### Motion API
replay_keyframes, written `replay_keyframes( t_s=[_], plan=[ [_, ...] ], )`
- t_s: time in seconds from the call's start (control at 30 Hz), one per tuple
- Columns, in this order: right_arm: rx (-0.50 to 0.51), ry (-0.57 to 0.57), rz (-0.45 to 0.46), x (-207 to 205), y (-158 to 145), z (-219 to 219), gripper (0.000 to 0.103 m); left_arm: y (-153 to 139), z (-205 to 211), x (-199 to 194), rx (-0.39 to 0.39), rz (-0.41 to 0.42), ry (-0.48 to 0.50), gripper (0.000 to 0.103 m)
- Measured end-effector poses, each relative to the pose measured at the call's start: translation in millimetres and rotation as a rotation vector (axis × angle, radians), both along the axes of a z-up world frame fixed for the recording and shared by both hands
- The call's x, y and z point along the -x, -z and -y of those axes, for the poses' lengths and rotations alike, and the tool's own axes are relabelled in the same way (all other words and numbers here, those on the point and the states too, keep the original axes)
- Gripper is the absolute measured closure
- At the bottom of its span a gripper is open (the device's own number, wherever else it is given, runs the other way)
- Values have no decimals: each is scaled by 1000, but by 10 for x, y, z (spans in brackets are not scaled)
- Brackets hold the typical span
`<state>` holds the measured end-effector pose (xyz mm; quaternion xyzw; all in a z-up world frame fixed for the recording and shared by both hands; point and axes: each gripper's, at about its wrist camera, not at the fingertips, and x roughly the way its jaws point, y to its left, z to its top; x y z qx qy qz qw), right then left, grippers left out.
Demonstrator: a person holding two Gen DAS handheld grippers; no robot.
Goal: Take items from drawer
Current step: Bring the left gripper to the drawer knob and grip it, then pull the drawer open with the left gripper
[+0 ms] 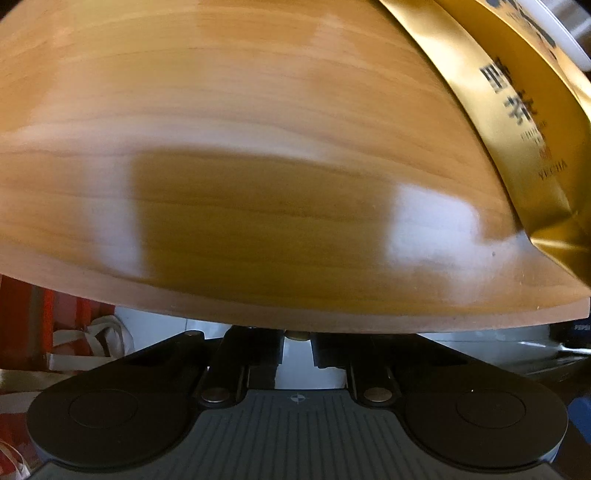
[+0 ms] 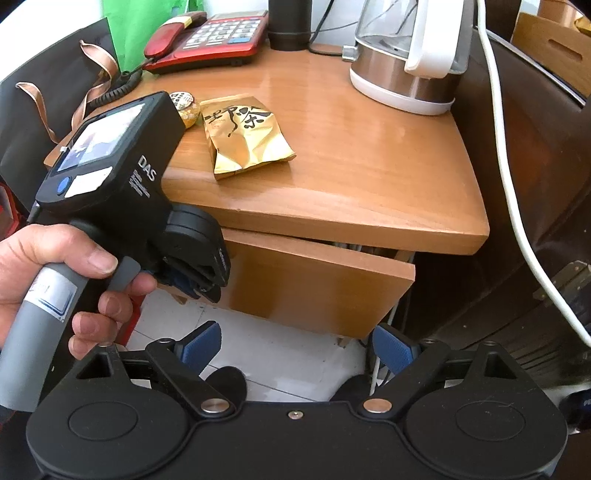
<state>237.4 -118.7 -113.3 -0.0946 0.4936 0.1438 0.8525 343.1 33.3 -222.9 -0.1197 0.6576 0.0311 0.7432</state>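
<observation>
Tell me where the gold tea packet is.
In the right wrist view, the gold tea packet lies on the wooden tabletop, left of the kettle and beside a small round tin.

red telephone (image 2: pixel 212 37) back left | kettle (image 2: pixel 406 62) back right | white cable (image 2: pixel 513 177) right | black cylinder (image 2: pixel 290 24) between

The right tongs (image 2: pixel 295 349) are matte black, with two round hubs, silver pivot pins, a small central screw and blue ribbed pads (image 2: pixel 391 349). The left tongs (image 2: pixel 201 284) carry a black housing marked "DAS", a small screen, a blue button, white labels and a grey handle in a bare hand (image 2: pixel 55 269).
</observation>
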Motion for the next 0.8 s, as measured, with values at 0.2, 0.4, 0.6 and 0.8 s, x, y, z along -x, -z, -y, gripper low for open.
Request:
replay_keyframes(
  t_s=[0.2,0.4,0.6,0.8],
  plan=[
    [10,-28,8,-42,-34,19,15,10,10,-33,-10,-24,-7,90],
    [13,-60,14,-78,-82,45,15,17,1,-8,-21,-32,-7,90],
    [7,-103,9,-104,-114,53,15,24,2,35,-23,-37,14,90],
    [29,-190,6,-170,-81,11,18,38,-24,82,-17,-46,25,90]
  ],
)
